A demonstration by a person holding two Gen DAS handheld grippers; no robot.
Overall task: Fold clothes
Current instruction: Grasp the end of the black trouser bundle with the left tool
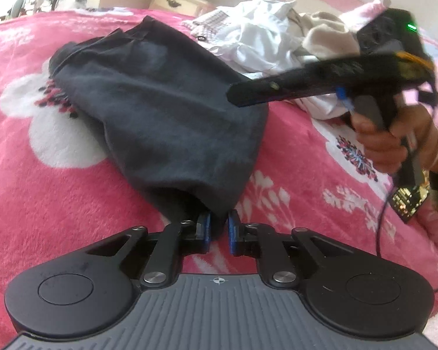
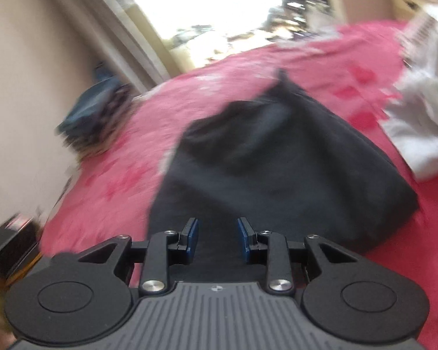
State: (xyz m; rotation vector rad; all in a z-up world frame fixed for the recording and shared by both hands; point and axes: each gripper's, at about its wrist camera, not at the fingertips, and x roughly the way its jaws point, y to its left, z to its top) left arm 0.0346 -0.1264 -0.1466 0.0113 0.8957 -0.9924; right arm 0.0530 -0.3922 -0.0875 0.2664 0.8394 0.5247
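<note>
Garment: a dark charcoal, soft cotton garment (image 1: 160,116) is laid on the pink floral fleece blanket (image 1: 58,218) that covers the bed, lengthwise from the near edge toward the far side; it appears already doubled over, with its layers bunched at the far end.
Garment corner: the near end is drawn into a narrow point that is pinched between the blue pads, probably so that it can be lifted or pulled taut for a further fold.
Left gripper: the left gripper (image 1: 218,229) is clamped on that near corner, its jaws almost together with cloth between them.
Right gripper: the right gripper (image 2: 217,237) is held part-way apart above the near edge of the garment, with nothing pressed between its pads; in the left wrist view it is seen from the side, poised over the garment's right edge, a hand (image 1: 394,137) wrapped round its handle.
Judged step: a second hold on the cloth seems to be sought, so that both near corners can be carried over together.
Unfolded pile: a heap of crumpled white and cream clothes (image 1: 277,35) is left at the far right of the blanket, well apart from the grippers.
Blur: the right wrist view is smeared, so fine detail there cannot be told.
Furniture: a cream bedside cabinet (image 1: 175,0) is seen beyond the bed's far edge.
</note>
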